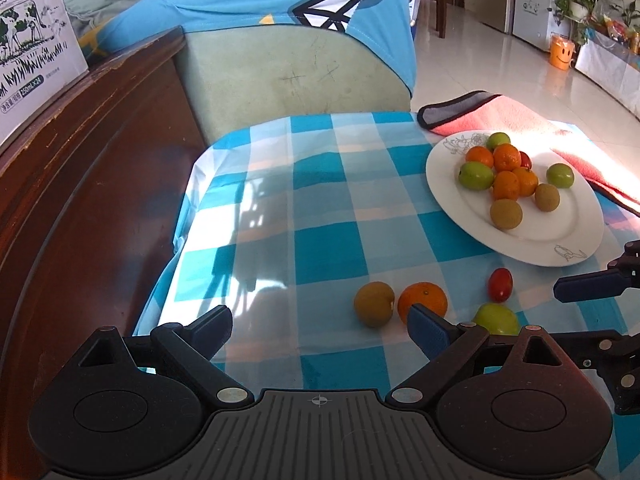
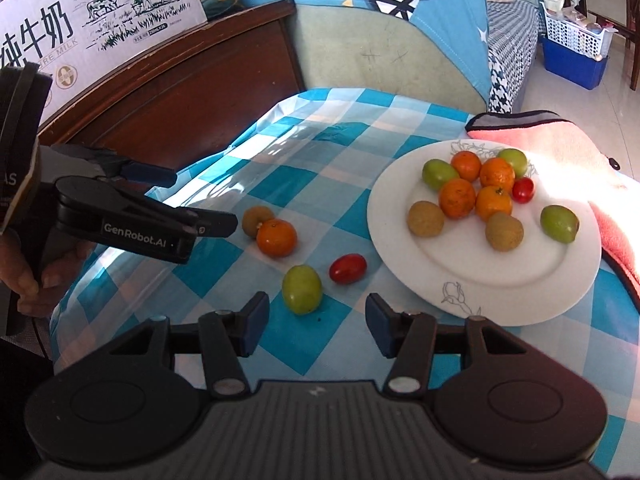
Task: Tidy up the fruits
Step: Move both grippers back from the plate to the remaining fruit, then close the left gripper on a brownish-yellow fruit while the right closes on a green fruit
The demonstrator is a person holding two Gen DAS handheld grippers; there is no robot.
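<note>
A table covered in a blue-and-white checked cloth (image 2: 328, 344) is carrying a white plate (image 2: 472, 264) toward its right side. A pink towel (image 2: 560, 148) is lying at the far right corner. A brown fruit (image 2: 256, 220), an orange (image 2: 277, 237), a red tomato (image 2: 348, 268) and a green fruit (image 2: 302, 289) are sitting loose on the cloth left of the plate.

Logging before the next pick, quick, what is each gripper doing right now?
Left gripper: open wide, holding nothing.
Right gripper: open, holding nothing; green fruit lies just ahead, untouched.
</note>
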